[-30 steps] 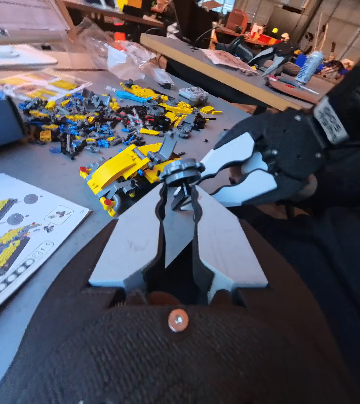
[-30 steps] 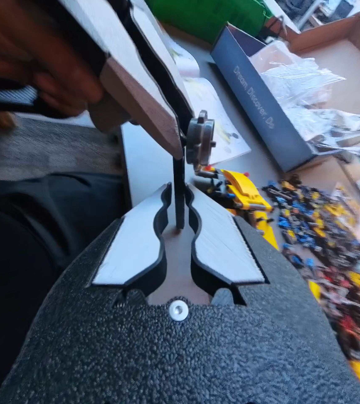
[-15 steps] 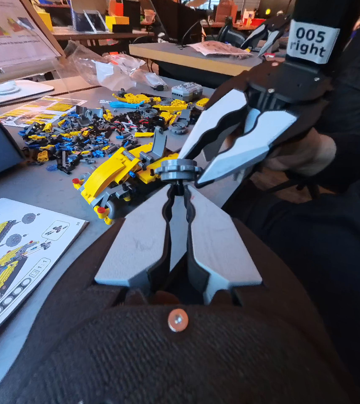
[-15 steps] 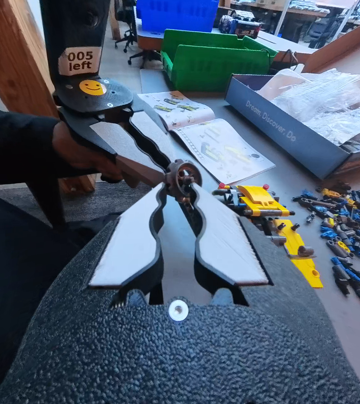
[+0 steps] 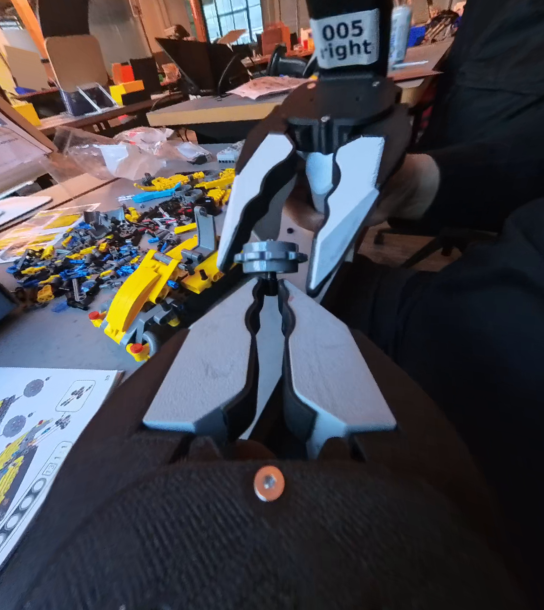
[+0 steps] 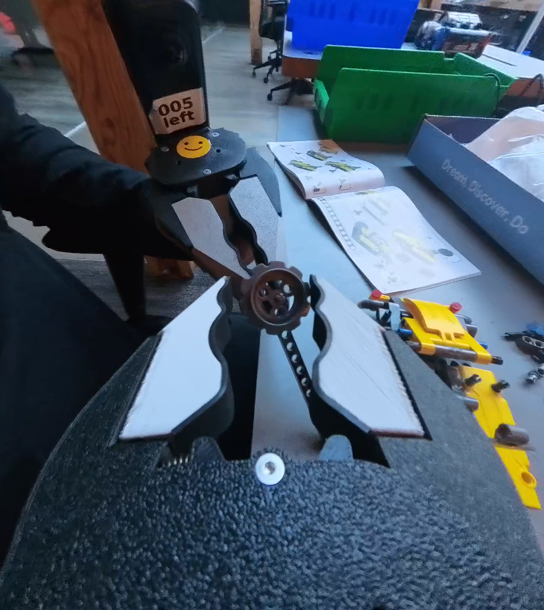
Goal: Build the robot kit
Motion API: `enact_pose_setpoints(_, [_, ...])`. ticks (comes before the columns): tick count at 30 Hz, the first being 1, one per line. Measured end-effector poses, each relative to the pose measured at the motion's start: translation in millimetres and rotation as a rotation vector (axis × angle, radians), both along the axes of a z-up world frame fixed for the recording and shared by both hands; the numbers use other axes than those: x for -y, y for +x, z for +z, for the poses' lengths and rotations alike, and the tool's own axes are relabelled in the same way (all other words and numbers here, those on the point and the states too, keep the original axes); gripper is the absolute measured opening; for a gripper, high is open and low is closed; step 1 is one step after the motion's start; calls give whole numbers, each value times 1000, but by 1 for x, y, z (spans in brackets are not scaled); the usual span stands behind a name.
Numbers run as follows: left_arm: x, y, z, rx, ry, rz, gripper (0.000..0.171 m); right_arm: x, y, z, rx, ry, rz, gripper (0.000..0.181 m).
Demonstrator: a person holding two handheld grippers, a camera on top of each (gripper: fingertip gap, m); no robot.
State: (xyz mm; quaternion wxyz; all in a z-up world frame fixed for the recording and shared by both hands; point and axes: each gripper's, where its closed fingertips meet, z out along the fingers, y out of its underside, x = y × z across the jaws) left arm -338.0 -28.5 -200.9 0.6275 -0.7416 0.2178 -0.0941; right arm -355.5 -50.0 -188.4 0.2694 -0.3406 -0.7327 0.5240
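Note:
My left gripper (image 5: 269, 288) is shut on a black holed beam (image 6: 293, 356) with a grey sprocket wheel (image 5: 270, 257) on its end, held in the air off the table's edge. My right gripper (image 6: 270, 287) is open and comes down from above in the left wrist view (image 5: 270, 274). Its fingertips (image 5: 317, 277) stand on either side of the wheel's rim, very close to it; I cannot tell if they touch. The right wrist view shows the wheel (image 6: 274, 298) face-on between my fingers, with the left gripper (image 6: 247, 260) behind it.
A part-built yellow and grey vehicle (image 5: 142, 297) lies on the grey table (image 5: 49, 336), beside a spread of small loose pieces (image 5: 76, 260). An open instruction booklet (image 6: 389, 237), a dark blue box (image 6: 495, 204) and clear plastic bags (image 5: 125, 158) lie around them. My two grippers' fingertips are within a few centimetres of each other.
The right gripper swung from the side to above the wheel, and its jaws opened wider to straddle it. The left gripper kept its grip and tilted upward.

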Motion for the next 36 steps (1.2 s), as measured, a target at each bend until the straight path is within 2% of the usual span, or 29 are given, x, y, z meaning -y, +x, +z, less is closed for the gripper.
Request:
enact_pose_setpoints(4, [-2,-2,2,20,13,31,4,-6,-2,4,23,-48,8,41])
enact_pose_setpoints(12, [-11,-4,15,76,53,63,5,-21,0,19,-80,60,-58,32])
enact_pose_setpoints(15, [-16,-6,14,77,46,80,4,-28,-3,20,-55,8,-72,32])
enact_pose_setpoints(19, [-32,-16,22,79,-17,198,4,-50,-12,27,-2,-106,-184,30])
enact_pose_setpoints(23, [-46,-19,47,123,-60,259,4,-72,0,43,-132,16,-348,28])
enact_pose_setpoints(26, [-48,-13,49,105,-106,251,4,-71,5,45,-142,75,-378,28])
enact_pose_setpoints(29, [-50,-15,51,106,-102,268,4,-72,2,44,-147,112,-413,17])
enact_pose_setpoints(32, [-49,-18,51,87,-97,297,4,-72,-1,43,-172,136,-475,14])
enact_pose_setpoints(36, [-52,-22,53,154,-77,329,4,-75,-3,46,-229,147,-566,14])
